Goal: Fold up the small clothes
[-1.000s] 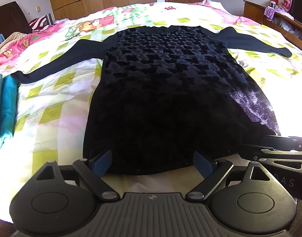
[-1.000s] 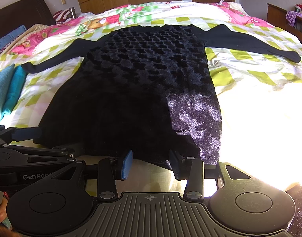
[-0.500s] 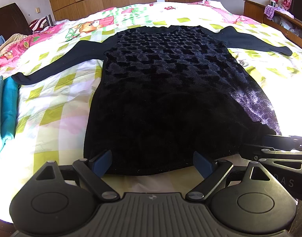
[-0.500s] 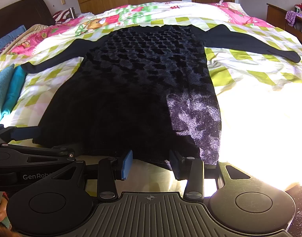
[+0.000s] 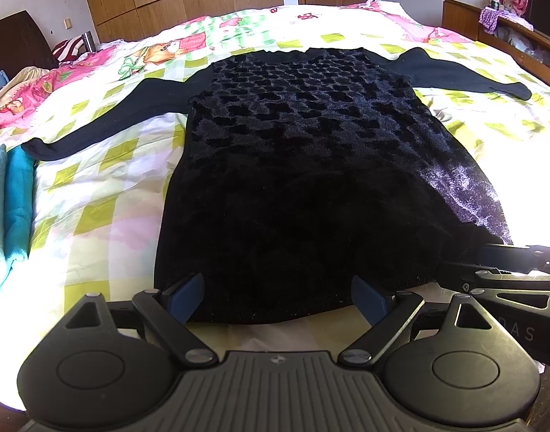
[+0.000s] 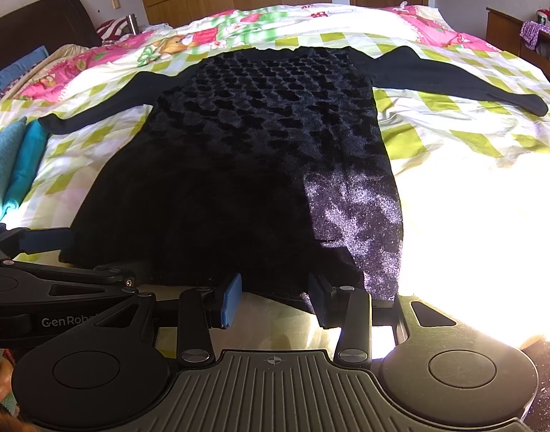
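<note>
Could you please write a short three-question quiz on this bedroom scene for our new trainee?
1. True or false: the black garment lies spread flat on the bed with both sleeves stretched out to the sides.
2. Which part of the garment is nearest the left gripper and the right gripper: A) the neckline, B) the hem, C) a cuff?
3. Fill in: beside the tip of one sleeve, at the bed's edge, lie folded ____-coloured cloths.

Key
1. True.
2. B: both grippers sit open at the hem, gripping nothing.
3. Teal (blue-green).
</note>
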Tool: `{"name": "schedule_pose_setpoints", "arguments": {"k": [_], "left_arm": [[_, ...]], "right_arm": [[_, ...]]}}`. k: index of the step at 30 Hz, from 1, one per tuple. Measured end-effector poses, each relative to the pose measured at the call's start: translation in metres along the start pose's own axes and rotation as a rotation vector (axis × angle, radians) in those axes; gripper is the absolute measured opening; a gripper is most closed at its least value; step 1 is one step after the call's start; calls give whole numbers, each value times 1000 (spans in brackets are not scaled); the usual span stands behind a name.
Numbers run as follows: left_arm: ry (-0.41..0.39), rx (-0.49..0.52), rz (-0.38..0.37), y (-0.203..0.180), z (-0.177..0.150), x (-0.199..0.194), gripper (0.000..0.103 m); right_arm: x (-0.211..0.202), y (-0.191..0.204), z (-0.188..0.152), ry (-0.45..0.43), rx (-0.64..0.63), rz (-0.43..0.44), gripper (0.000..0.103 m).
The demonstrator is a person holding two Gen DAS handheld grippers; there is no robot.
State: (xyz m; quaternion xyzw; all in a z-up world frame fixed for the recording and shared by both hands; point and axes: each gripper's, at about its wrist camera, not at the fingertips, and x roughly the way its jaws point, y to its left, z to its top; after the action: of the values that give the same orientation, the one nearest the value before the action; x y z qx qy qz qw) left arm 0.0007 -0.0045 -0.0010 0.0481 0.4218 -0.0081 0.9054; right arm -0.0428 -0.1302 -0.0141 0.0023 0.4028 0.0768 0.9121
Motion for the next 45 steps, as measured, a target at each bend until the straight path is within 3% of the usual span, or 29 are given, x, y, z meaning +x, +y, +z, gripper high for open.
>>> {"name": "schedule_pose_setpoints", "arguments": {"k": [7,15,25,31,34,37,39,42,45], "left_arm": [[-76,19,7,4,22,-13,100],[-135,104,-44,-21,79,10,100],[-146,241,-190,-100,161,94,100],[-151,265,-238,-130,196,140,100],[-137,254,-263,-135,205,157,100],[-128,245,-278,-140,209,172,100],[-126,240,-280,-140,210,178,100],[-136,223,-281,-135,211,179,100],[-144,194,-277,-125,212,178,100]], "right_arm": [[-3,-10,16,-55,22,3,41],[17,-66,70,-133,132,-69,41],[93,-216,149,-208,526,-154,41],[130,-295,171,-316,857,-105,46],[144,-311,176,-387,933,-104,45],[156,-323,177,-421,1016,-112,39],[159,-327,181,-415,1033,-134,21],[156,-334,185,-414,1046,-140,14],[147,-335,184,-441,1072,-145,13]]}}
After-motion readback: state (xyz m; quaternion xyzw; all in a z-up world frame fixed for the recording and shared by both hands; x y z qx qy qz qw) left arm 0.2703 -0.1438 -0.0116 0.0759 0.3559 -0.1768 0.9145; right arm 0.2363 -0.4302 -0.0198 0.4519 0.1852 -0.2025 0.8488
